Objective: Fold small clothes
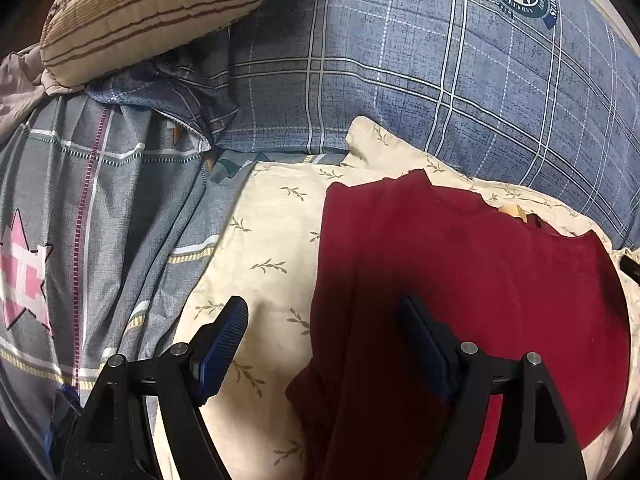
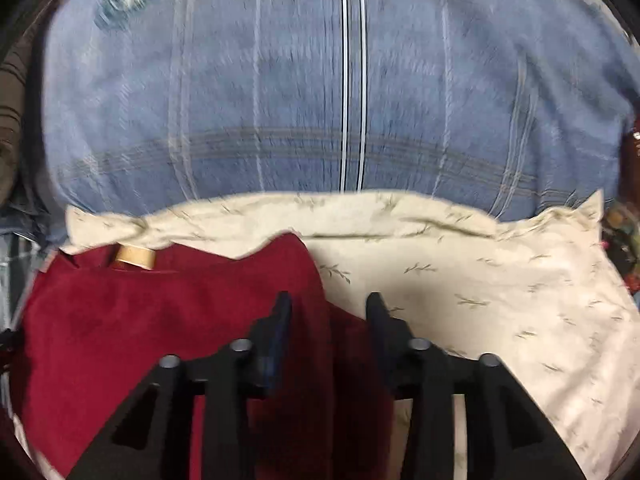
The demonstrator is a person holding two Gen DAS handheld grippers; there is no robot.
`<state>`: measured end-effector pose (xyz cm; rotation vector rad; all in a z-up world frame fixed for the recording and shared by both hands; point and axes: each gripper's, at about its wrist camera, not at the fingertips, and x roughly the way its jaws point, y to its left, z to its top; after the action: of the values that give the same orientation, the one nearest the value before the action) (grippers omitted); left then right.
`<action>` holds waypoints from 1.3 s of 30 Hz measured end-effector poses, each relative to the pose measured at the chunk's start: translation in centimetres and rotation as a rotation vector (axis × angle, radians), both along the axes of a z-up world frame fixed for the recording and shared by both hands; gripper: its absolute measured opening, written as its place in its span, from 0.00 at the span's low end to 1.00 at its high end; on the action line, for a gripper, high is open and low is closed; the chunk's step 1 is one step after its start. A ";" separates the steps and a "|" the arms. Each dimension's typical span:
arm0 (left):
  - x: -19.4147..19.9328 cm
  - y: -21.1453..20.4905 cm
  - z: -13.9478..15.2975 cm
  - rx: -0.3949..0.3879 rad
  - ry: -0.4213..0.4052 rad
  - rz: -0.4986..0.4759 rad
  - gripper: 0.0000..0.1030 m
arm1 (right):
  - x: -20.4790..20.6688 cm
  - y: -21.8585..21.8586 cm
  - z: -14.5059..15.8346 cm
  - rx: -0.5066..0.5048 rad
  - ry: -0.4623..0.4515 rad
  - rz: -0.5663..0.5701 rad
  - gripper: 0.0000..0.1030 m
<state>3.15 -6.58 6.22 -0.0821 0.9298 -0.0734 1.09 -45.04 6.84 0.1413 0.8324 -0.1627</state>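
Observation:
A dark red garment lies flat on a cream leaf-print cloth. It also shows in the right wrist view, with a tan neck label at its top edge. My left gripper is open over the garment's left edge, with one finger over the cream cloth and the other over the red fabric. My right gripper is open over the garment's right edge, and red fabric lies between its fingers. Neither gripper holds anything.
A blue plaid bedcover lies behind the cream cloth and also fills the far side in the right wrist view. A striped tan pillow sits at the back left. A grey quilt with a pink star lies at the left.

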 end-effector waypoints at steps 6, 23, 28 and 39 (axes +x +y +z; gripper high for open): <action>-0.6 -0.1 0.2 0.005 -0.010 0.002 0.75 | -2.5 5.2 1.0 0.108 -0.009 0.196 0.43; -2.7 0.6 1.0 -0.002 -0.036 -0.013 0.75 | -6.2 6.1 -2.0 0.073 0.117 0.200 0.56; -3.4 0.8 1.2 -0.037 -0.017 -0.021 0.75 | -5.8 7.2 -1.6 0.035 0.148 0.196 0.58; -5.5 4.7 1.0 -0.156 0.044 0.035 0.76 | 2.3 19.3 2.8 0.305 0.114 0.459 0.73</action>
<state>-2.33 -1.89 7.17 -0.2454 0.9658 -0.1116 3.38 -25.76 9.66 0.2246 0.9793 0.3923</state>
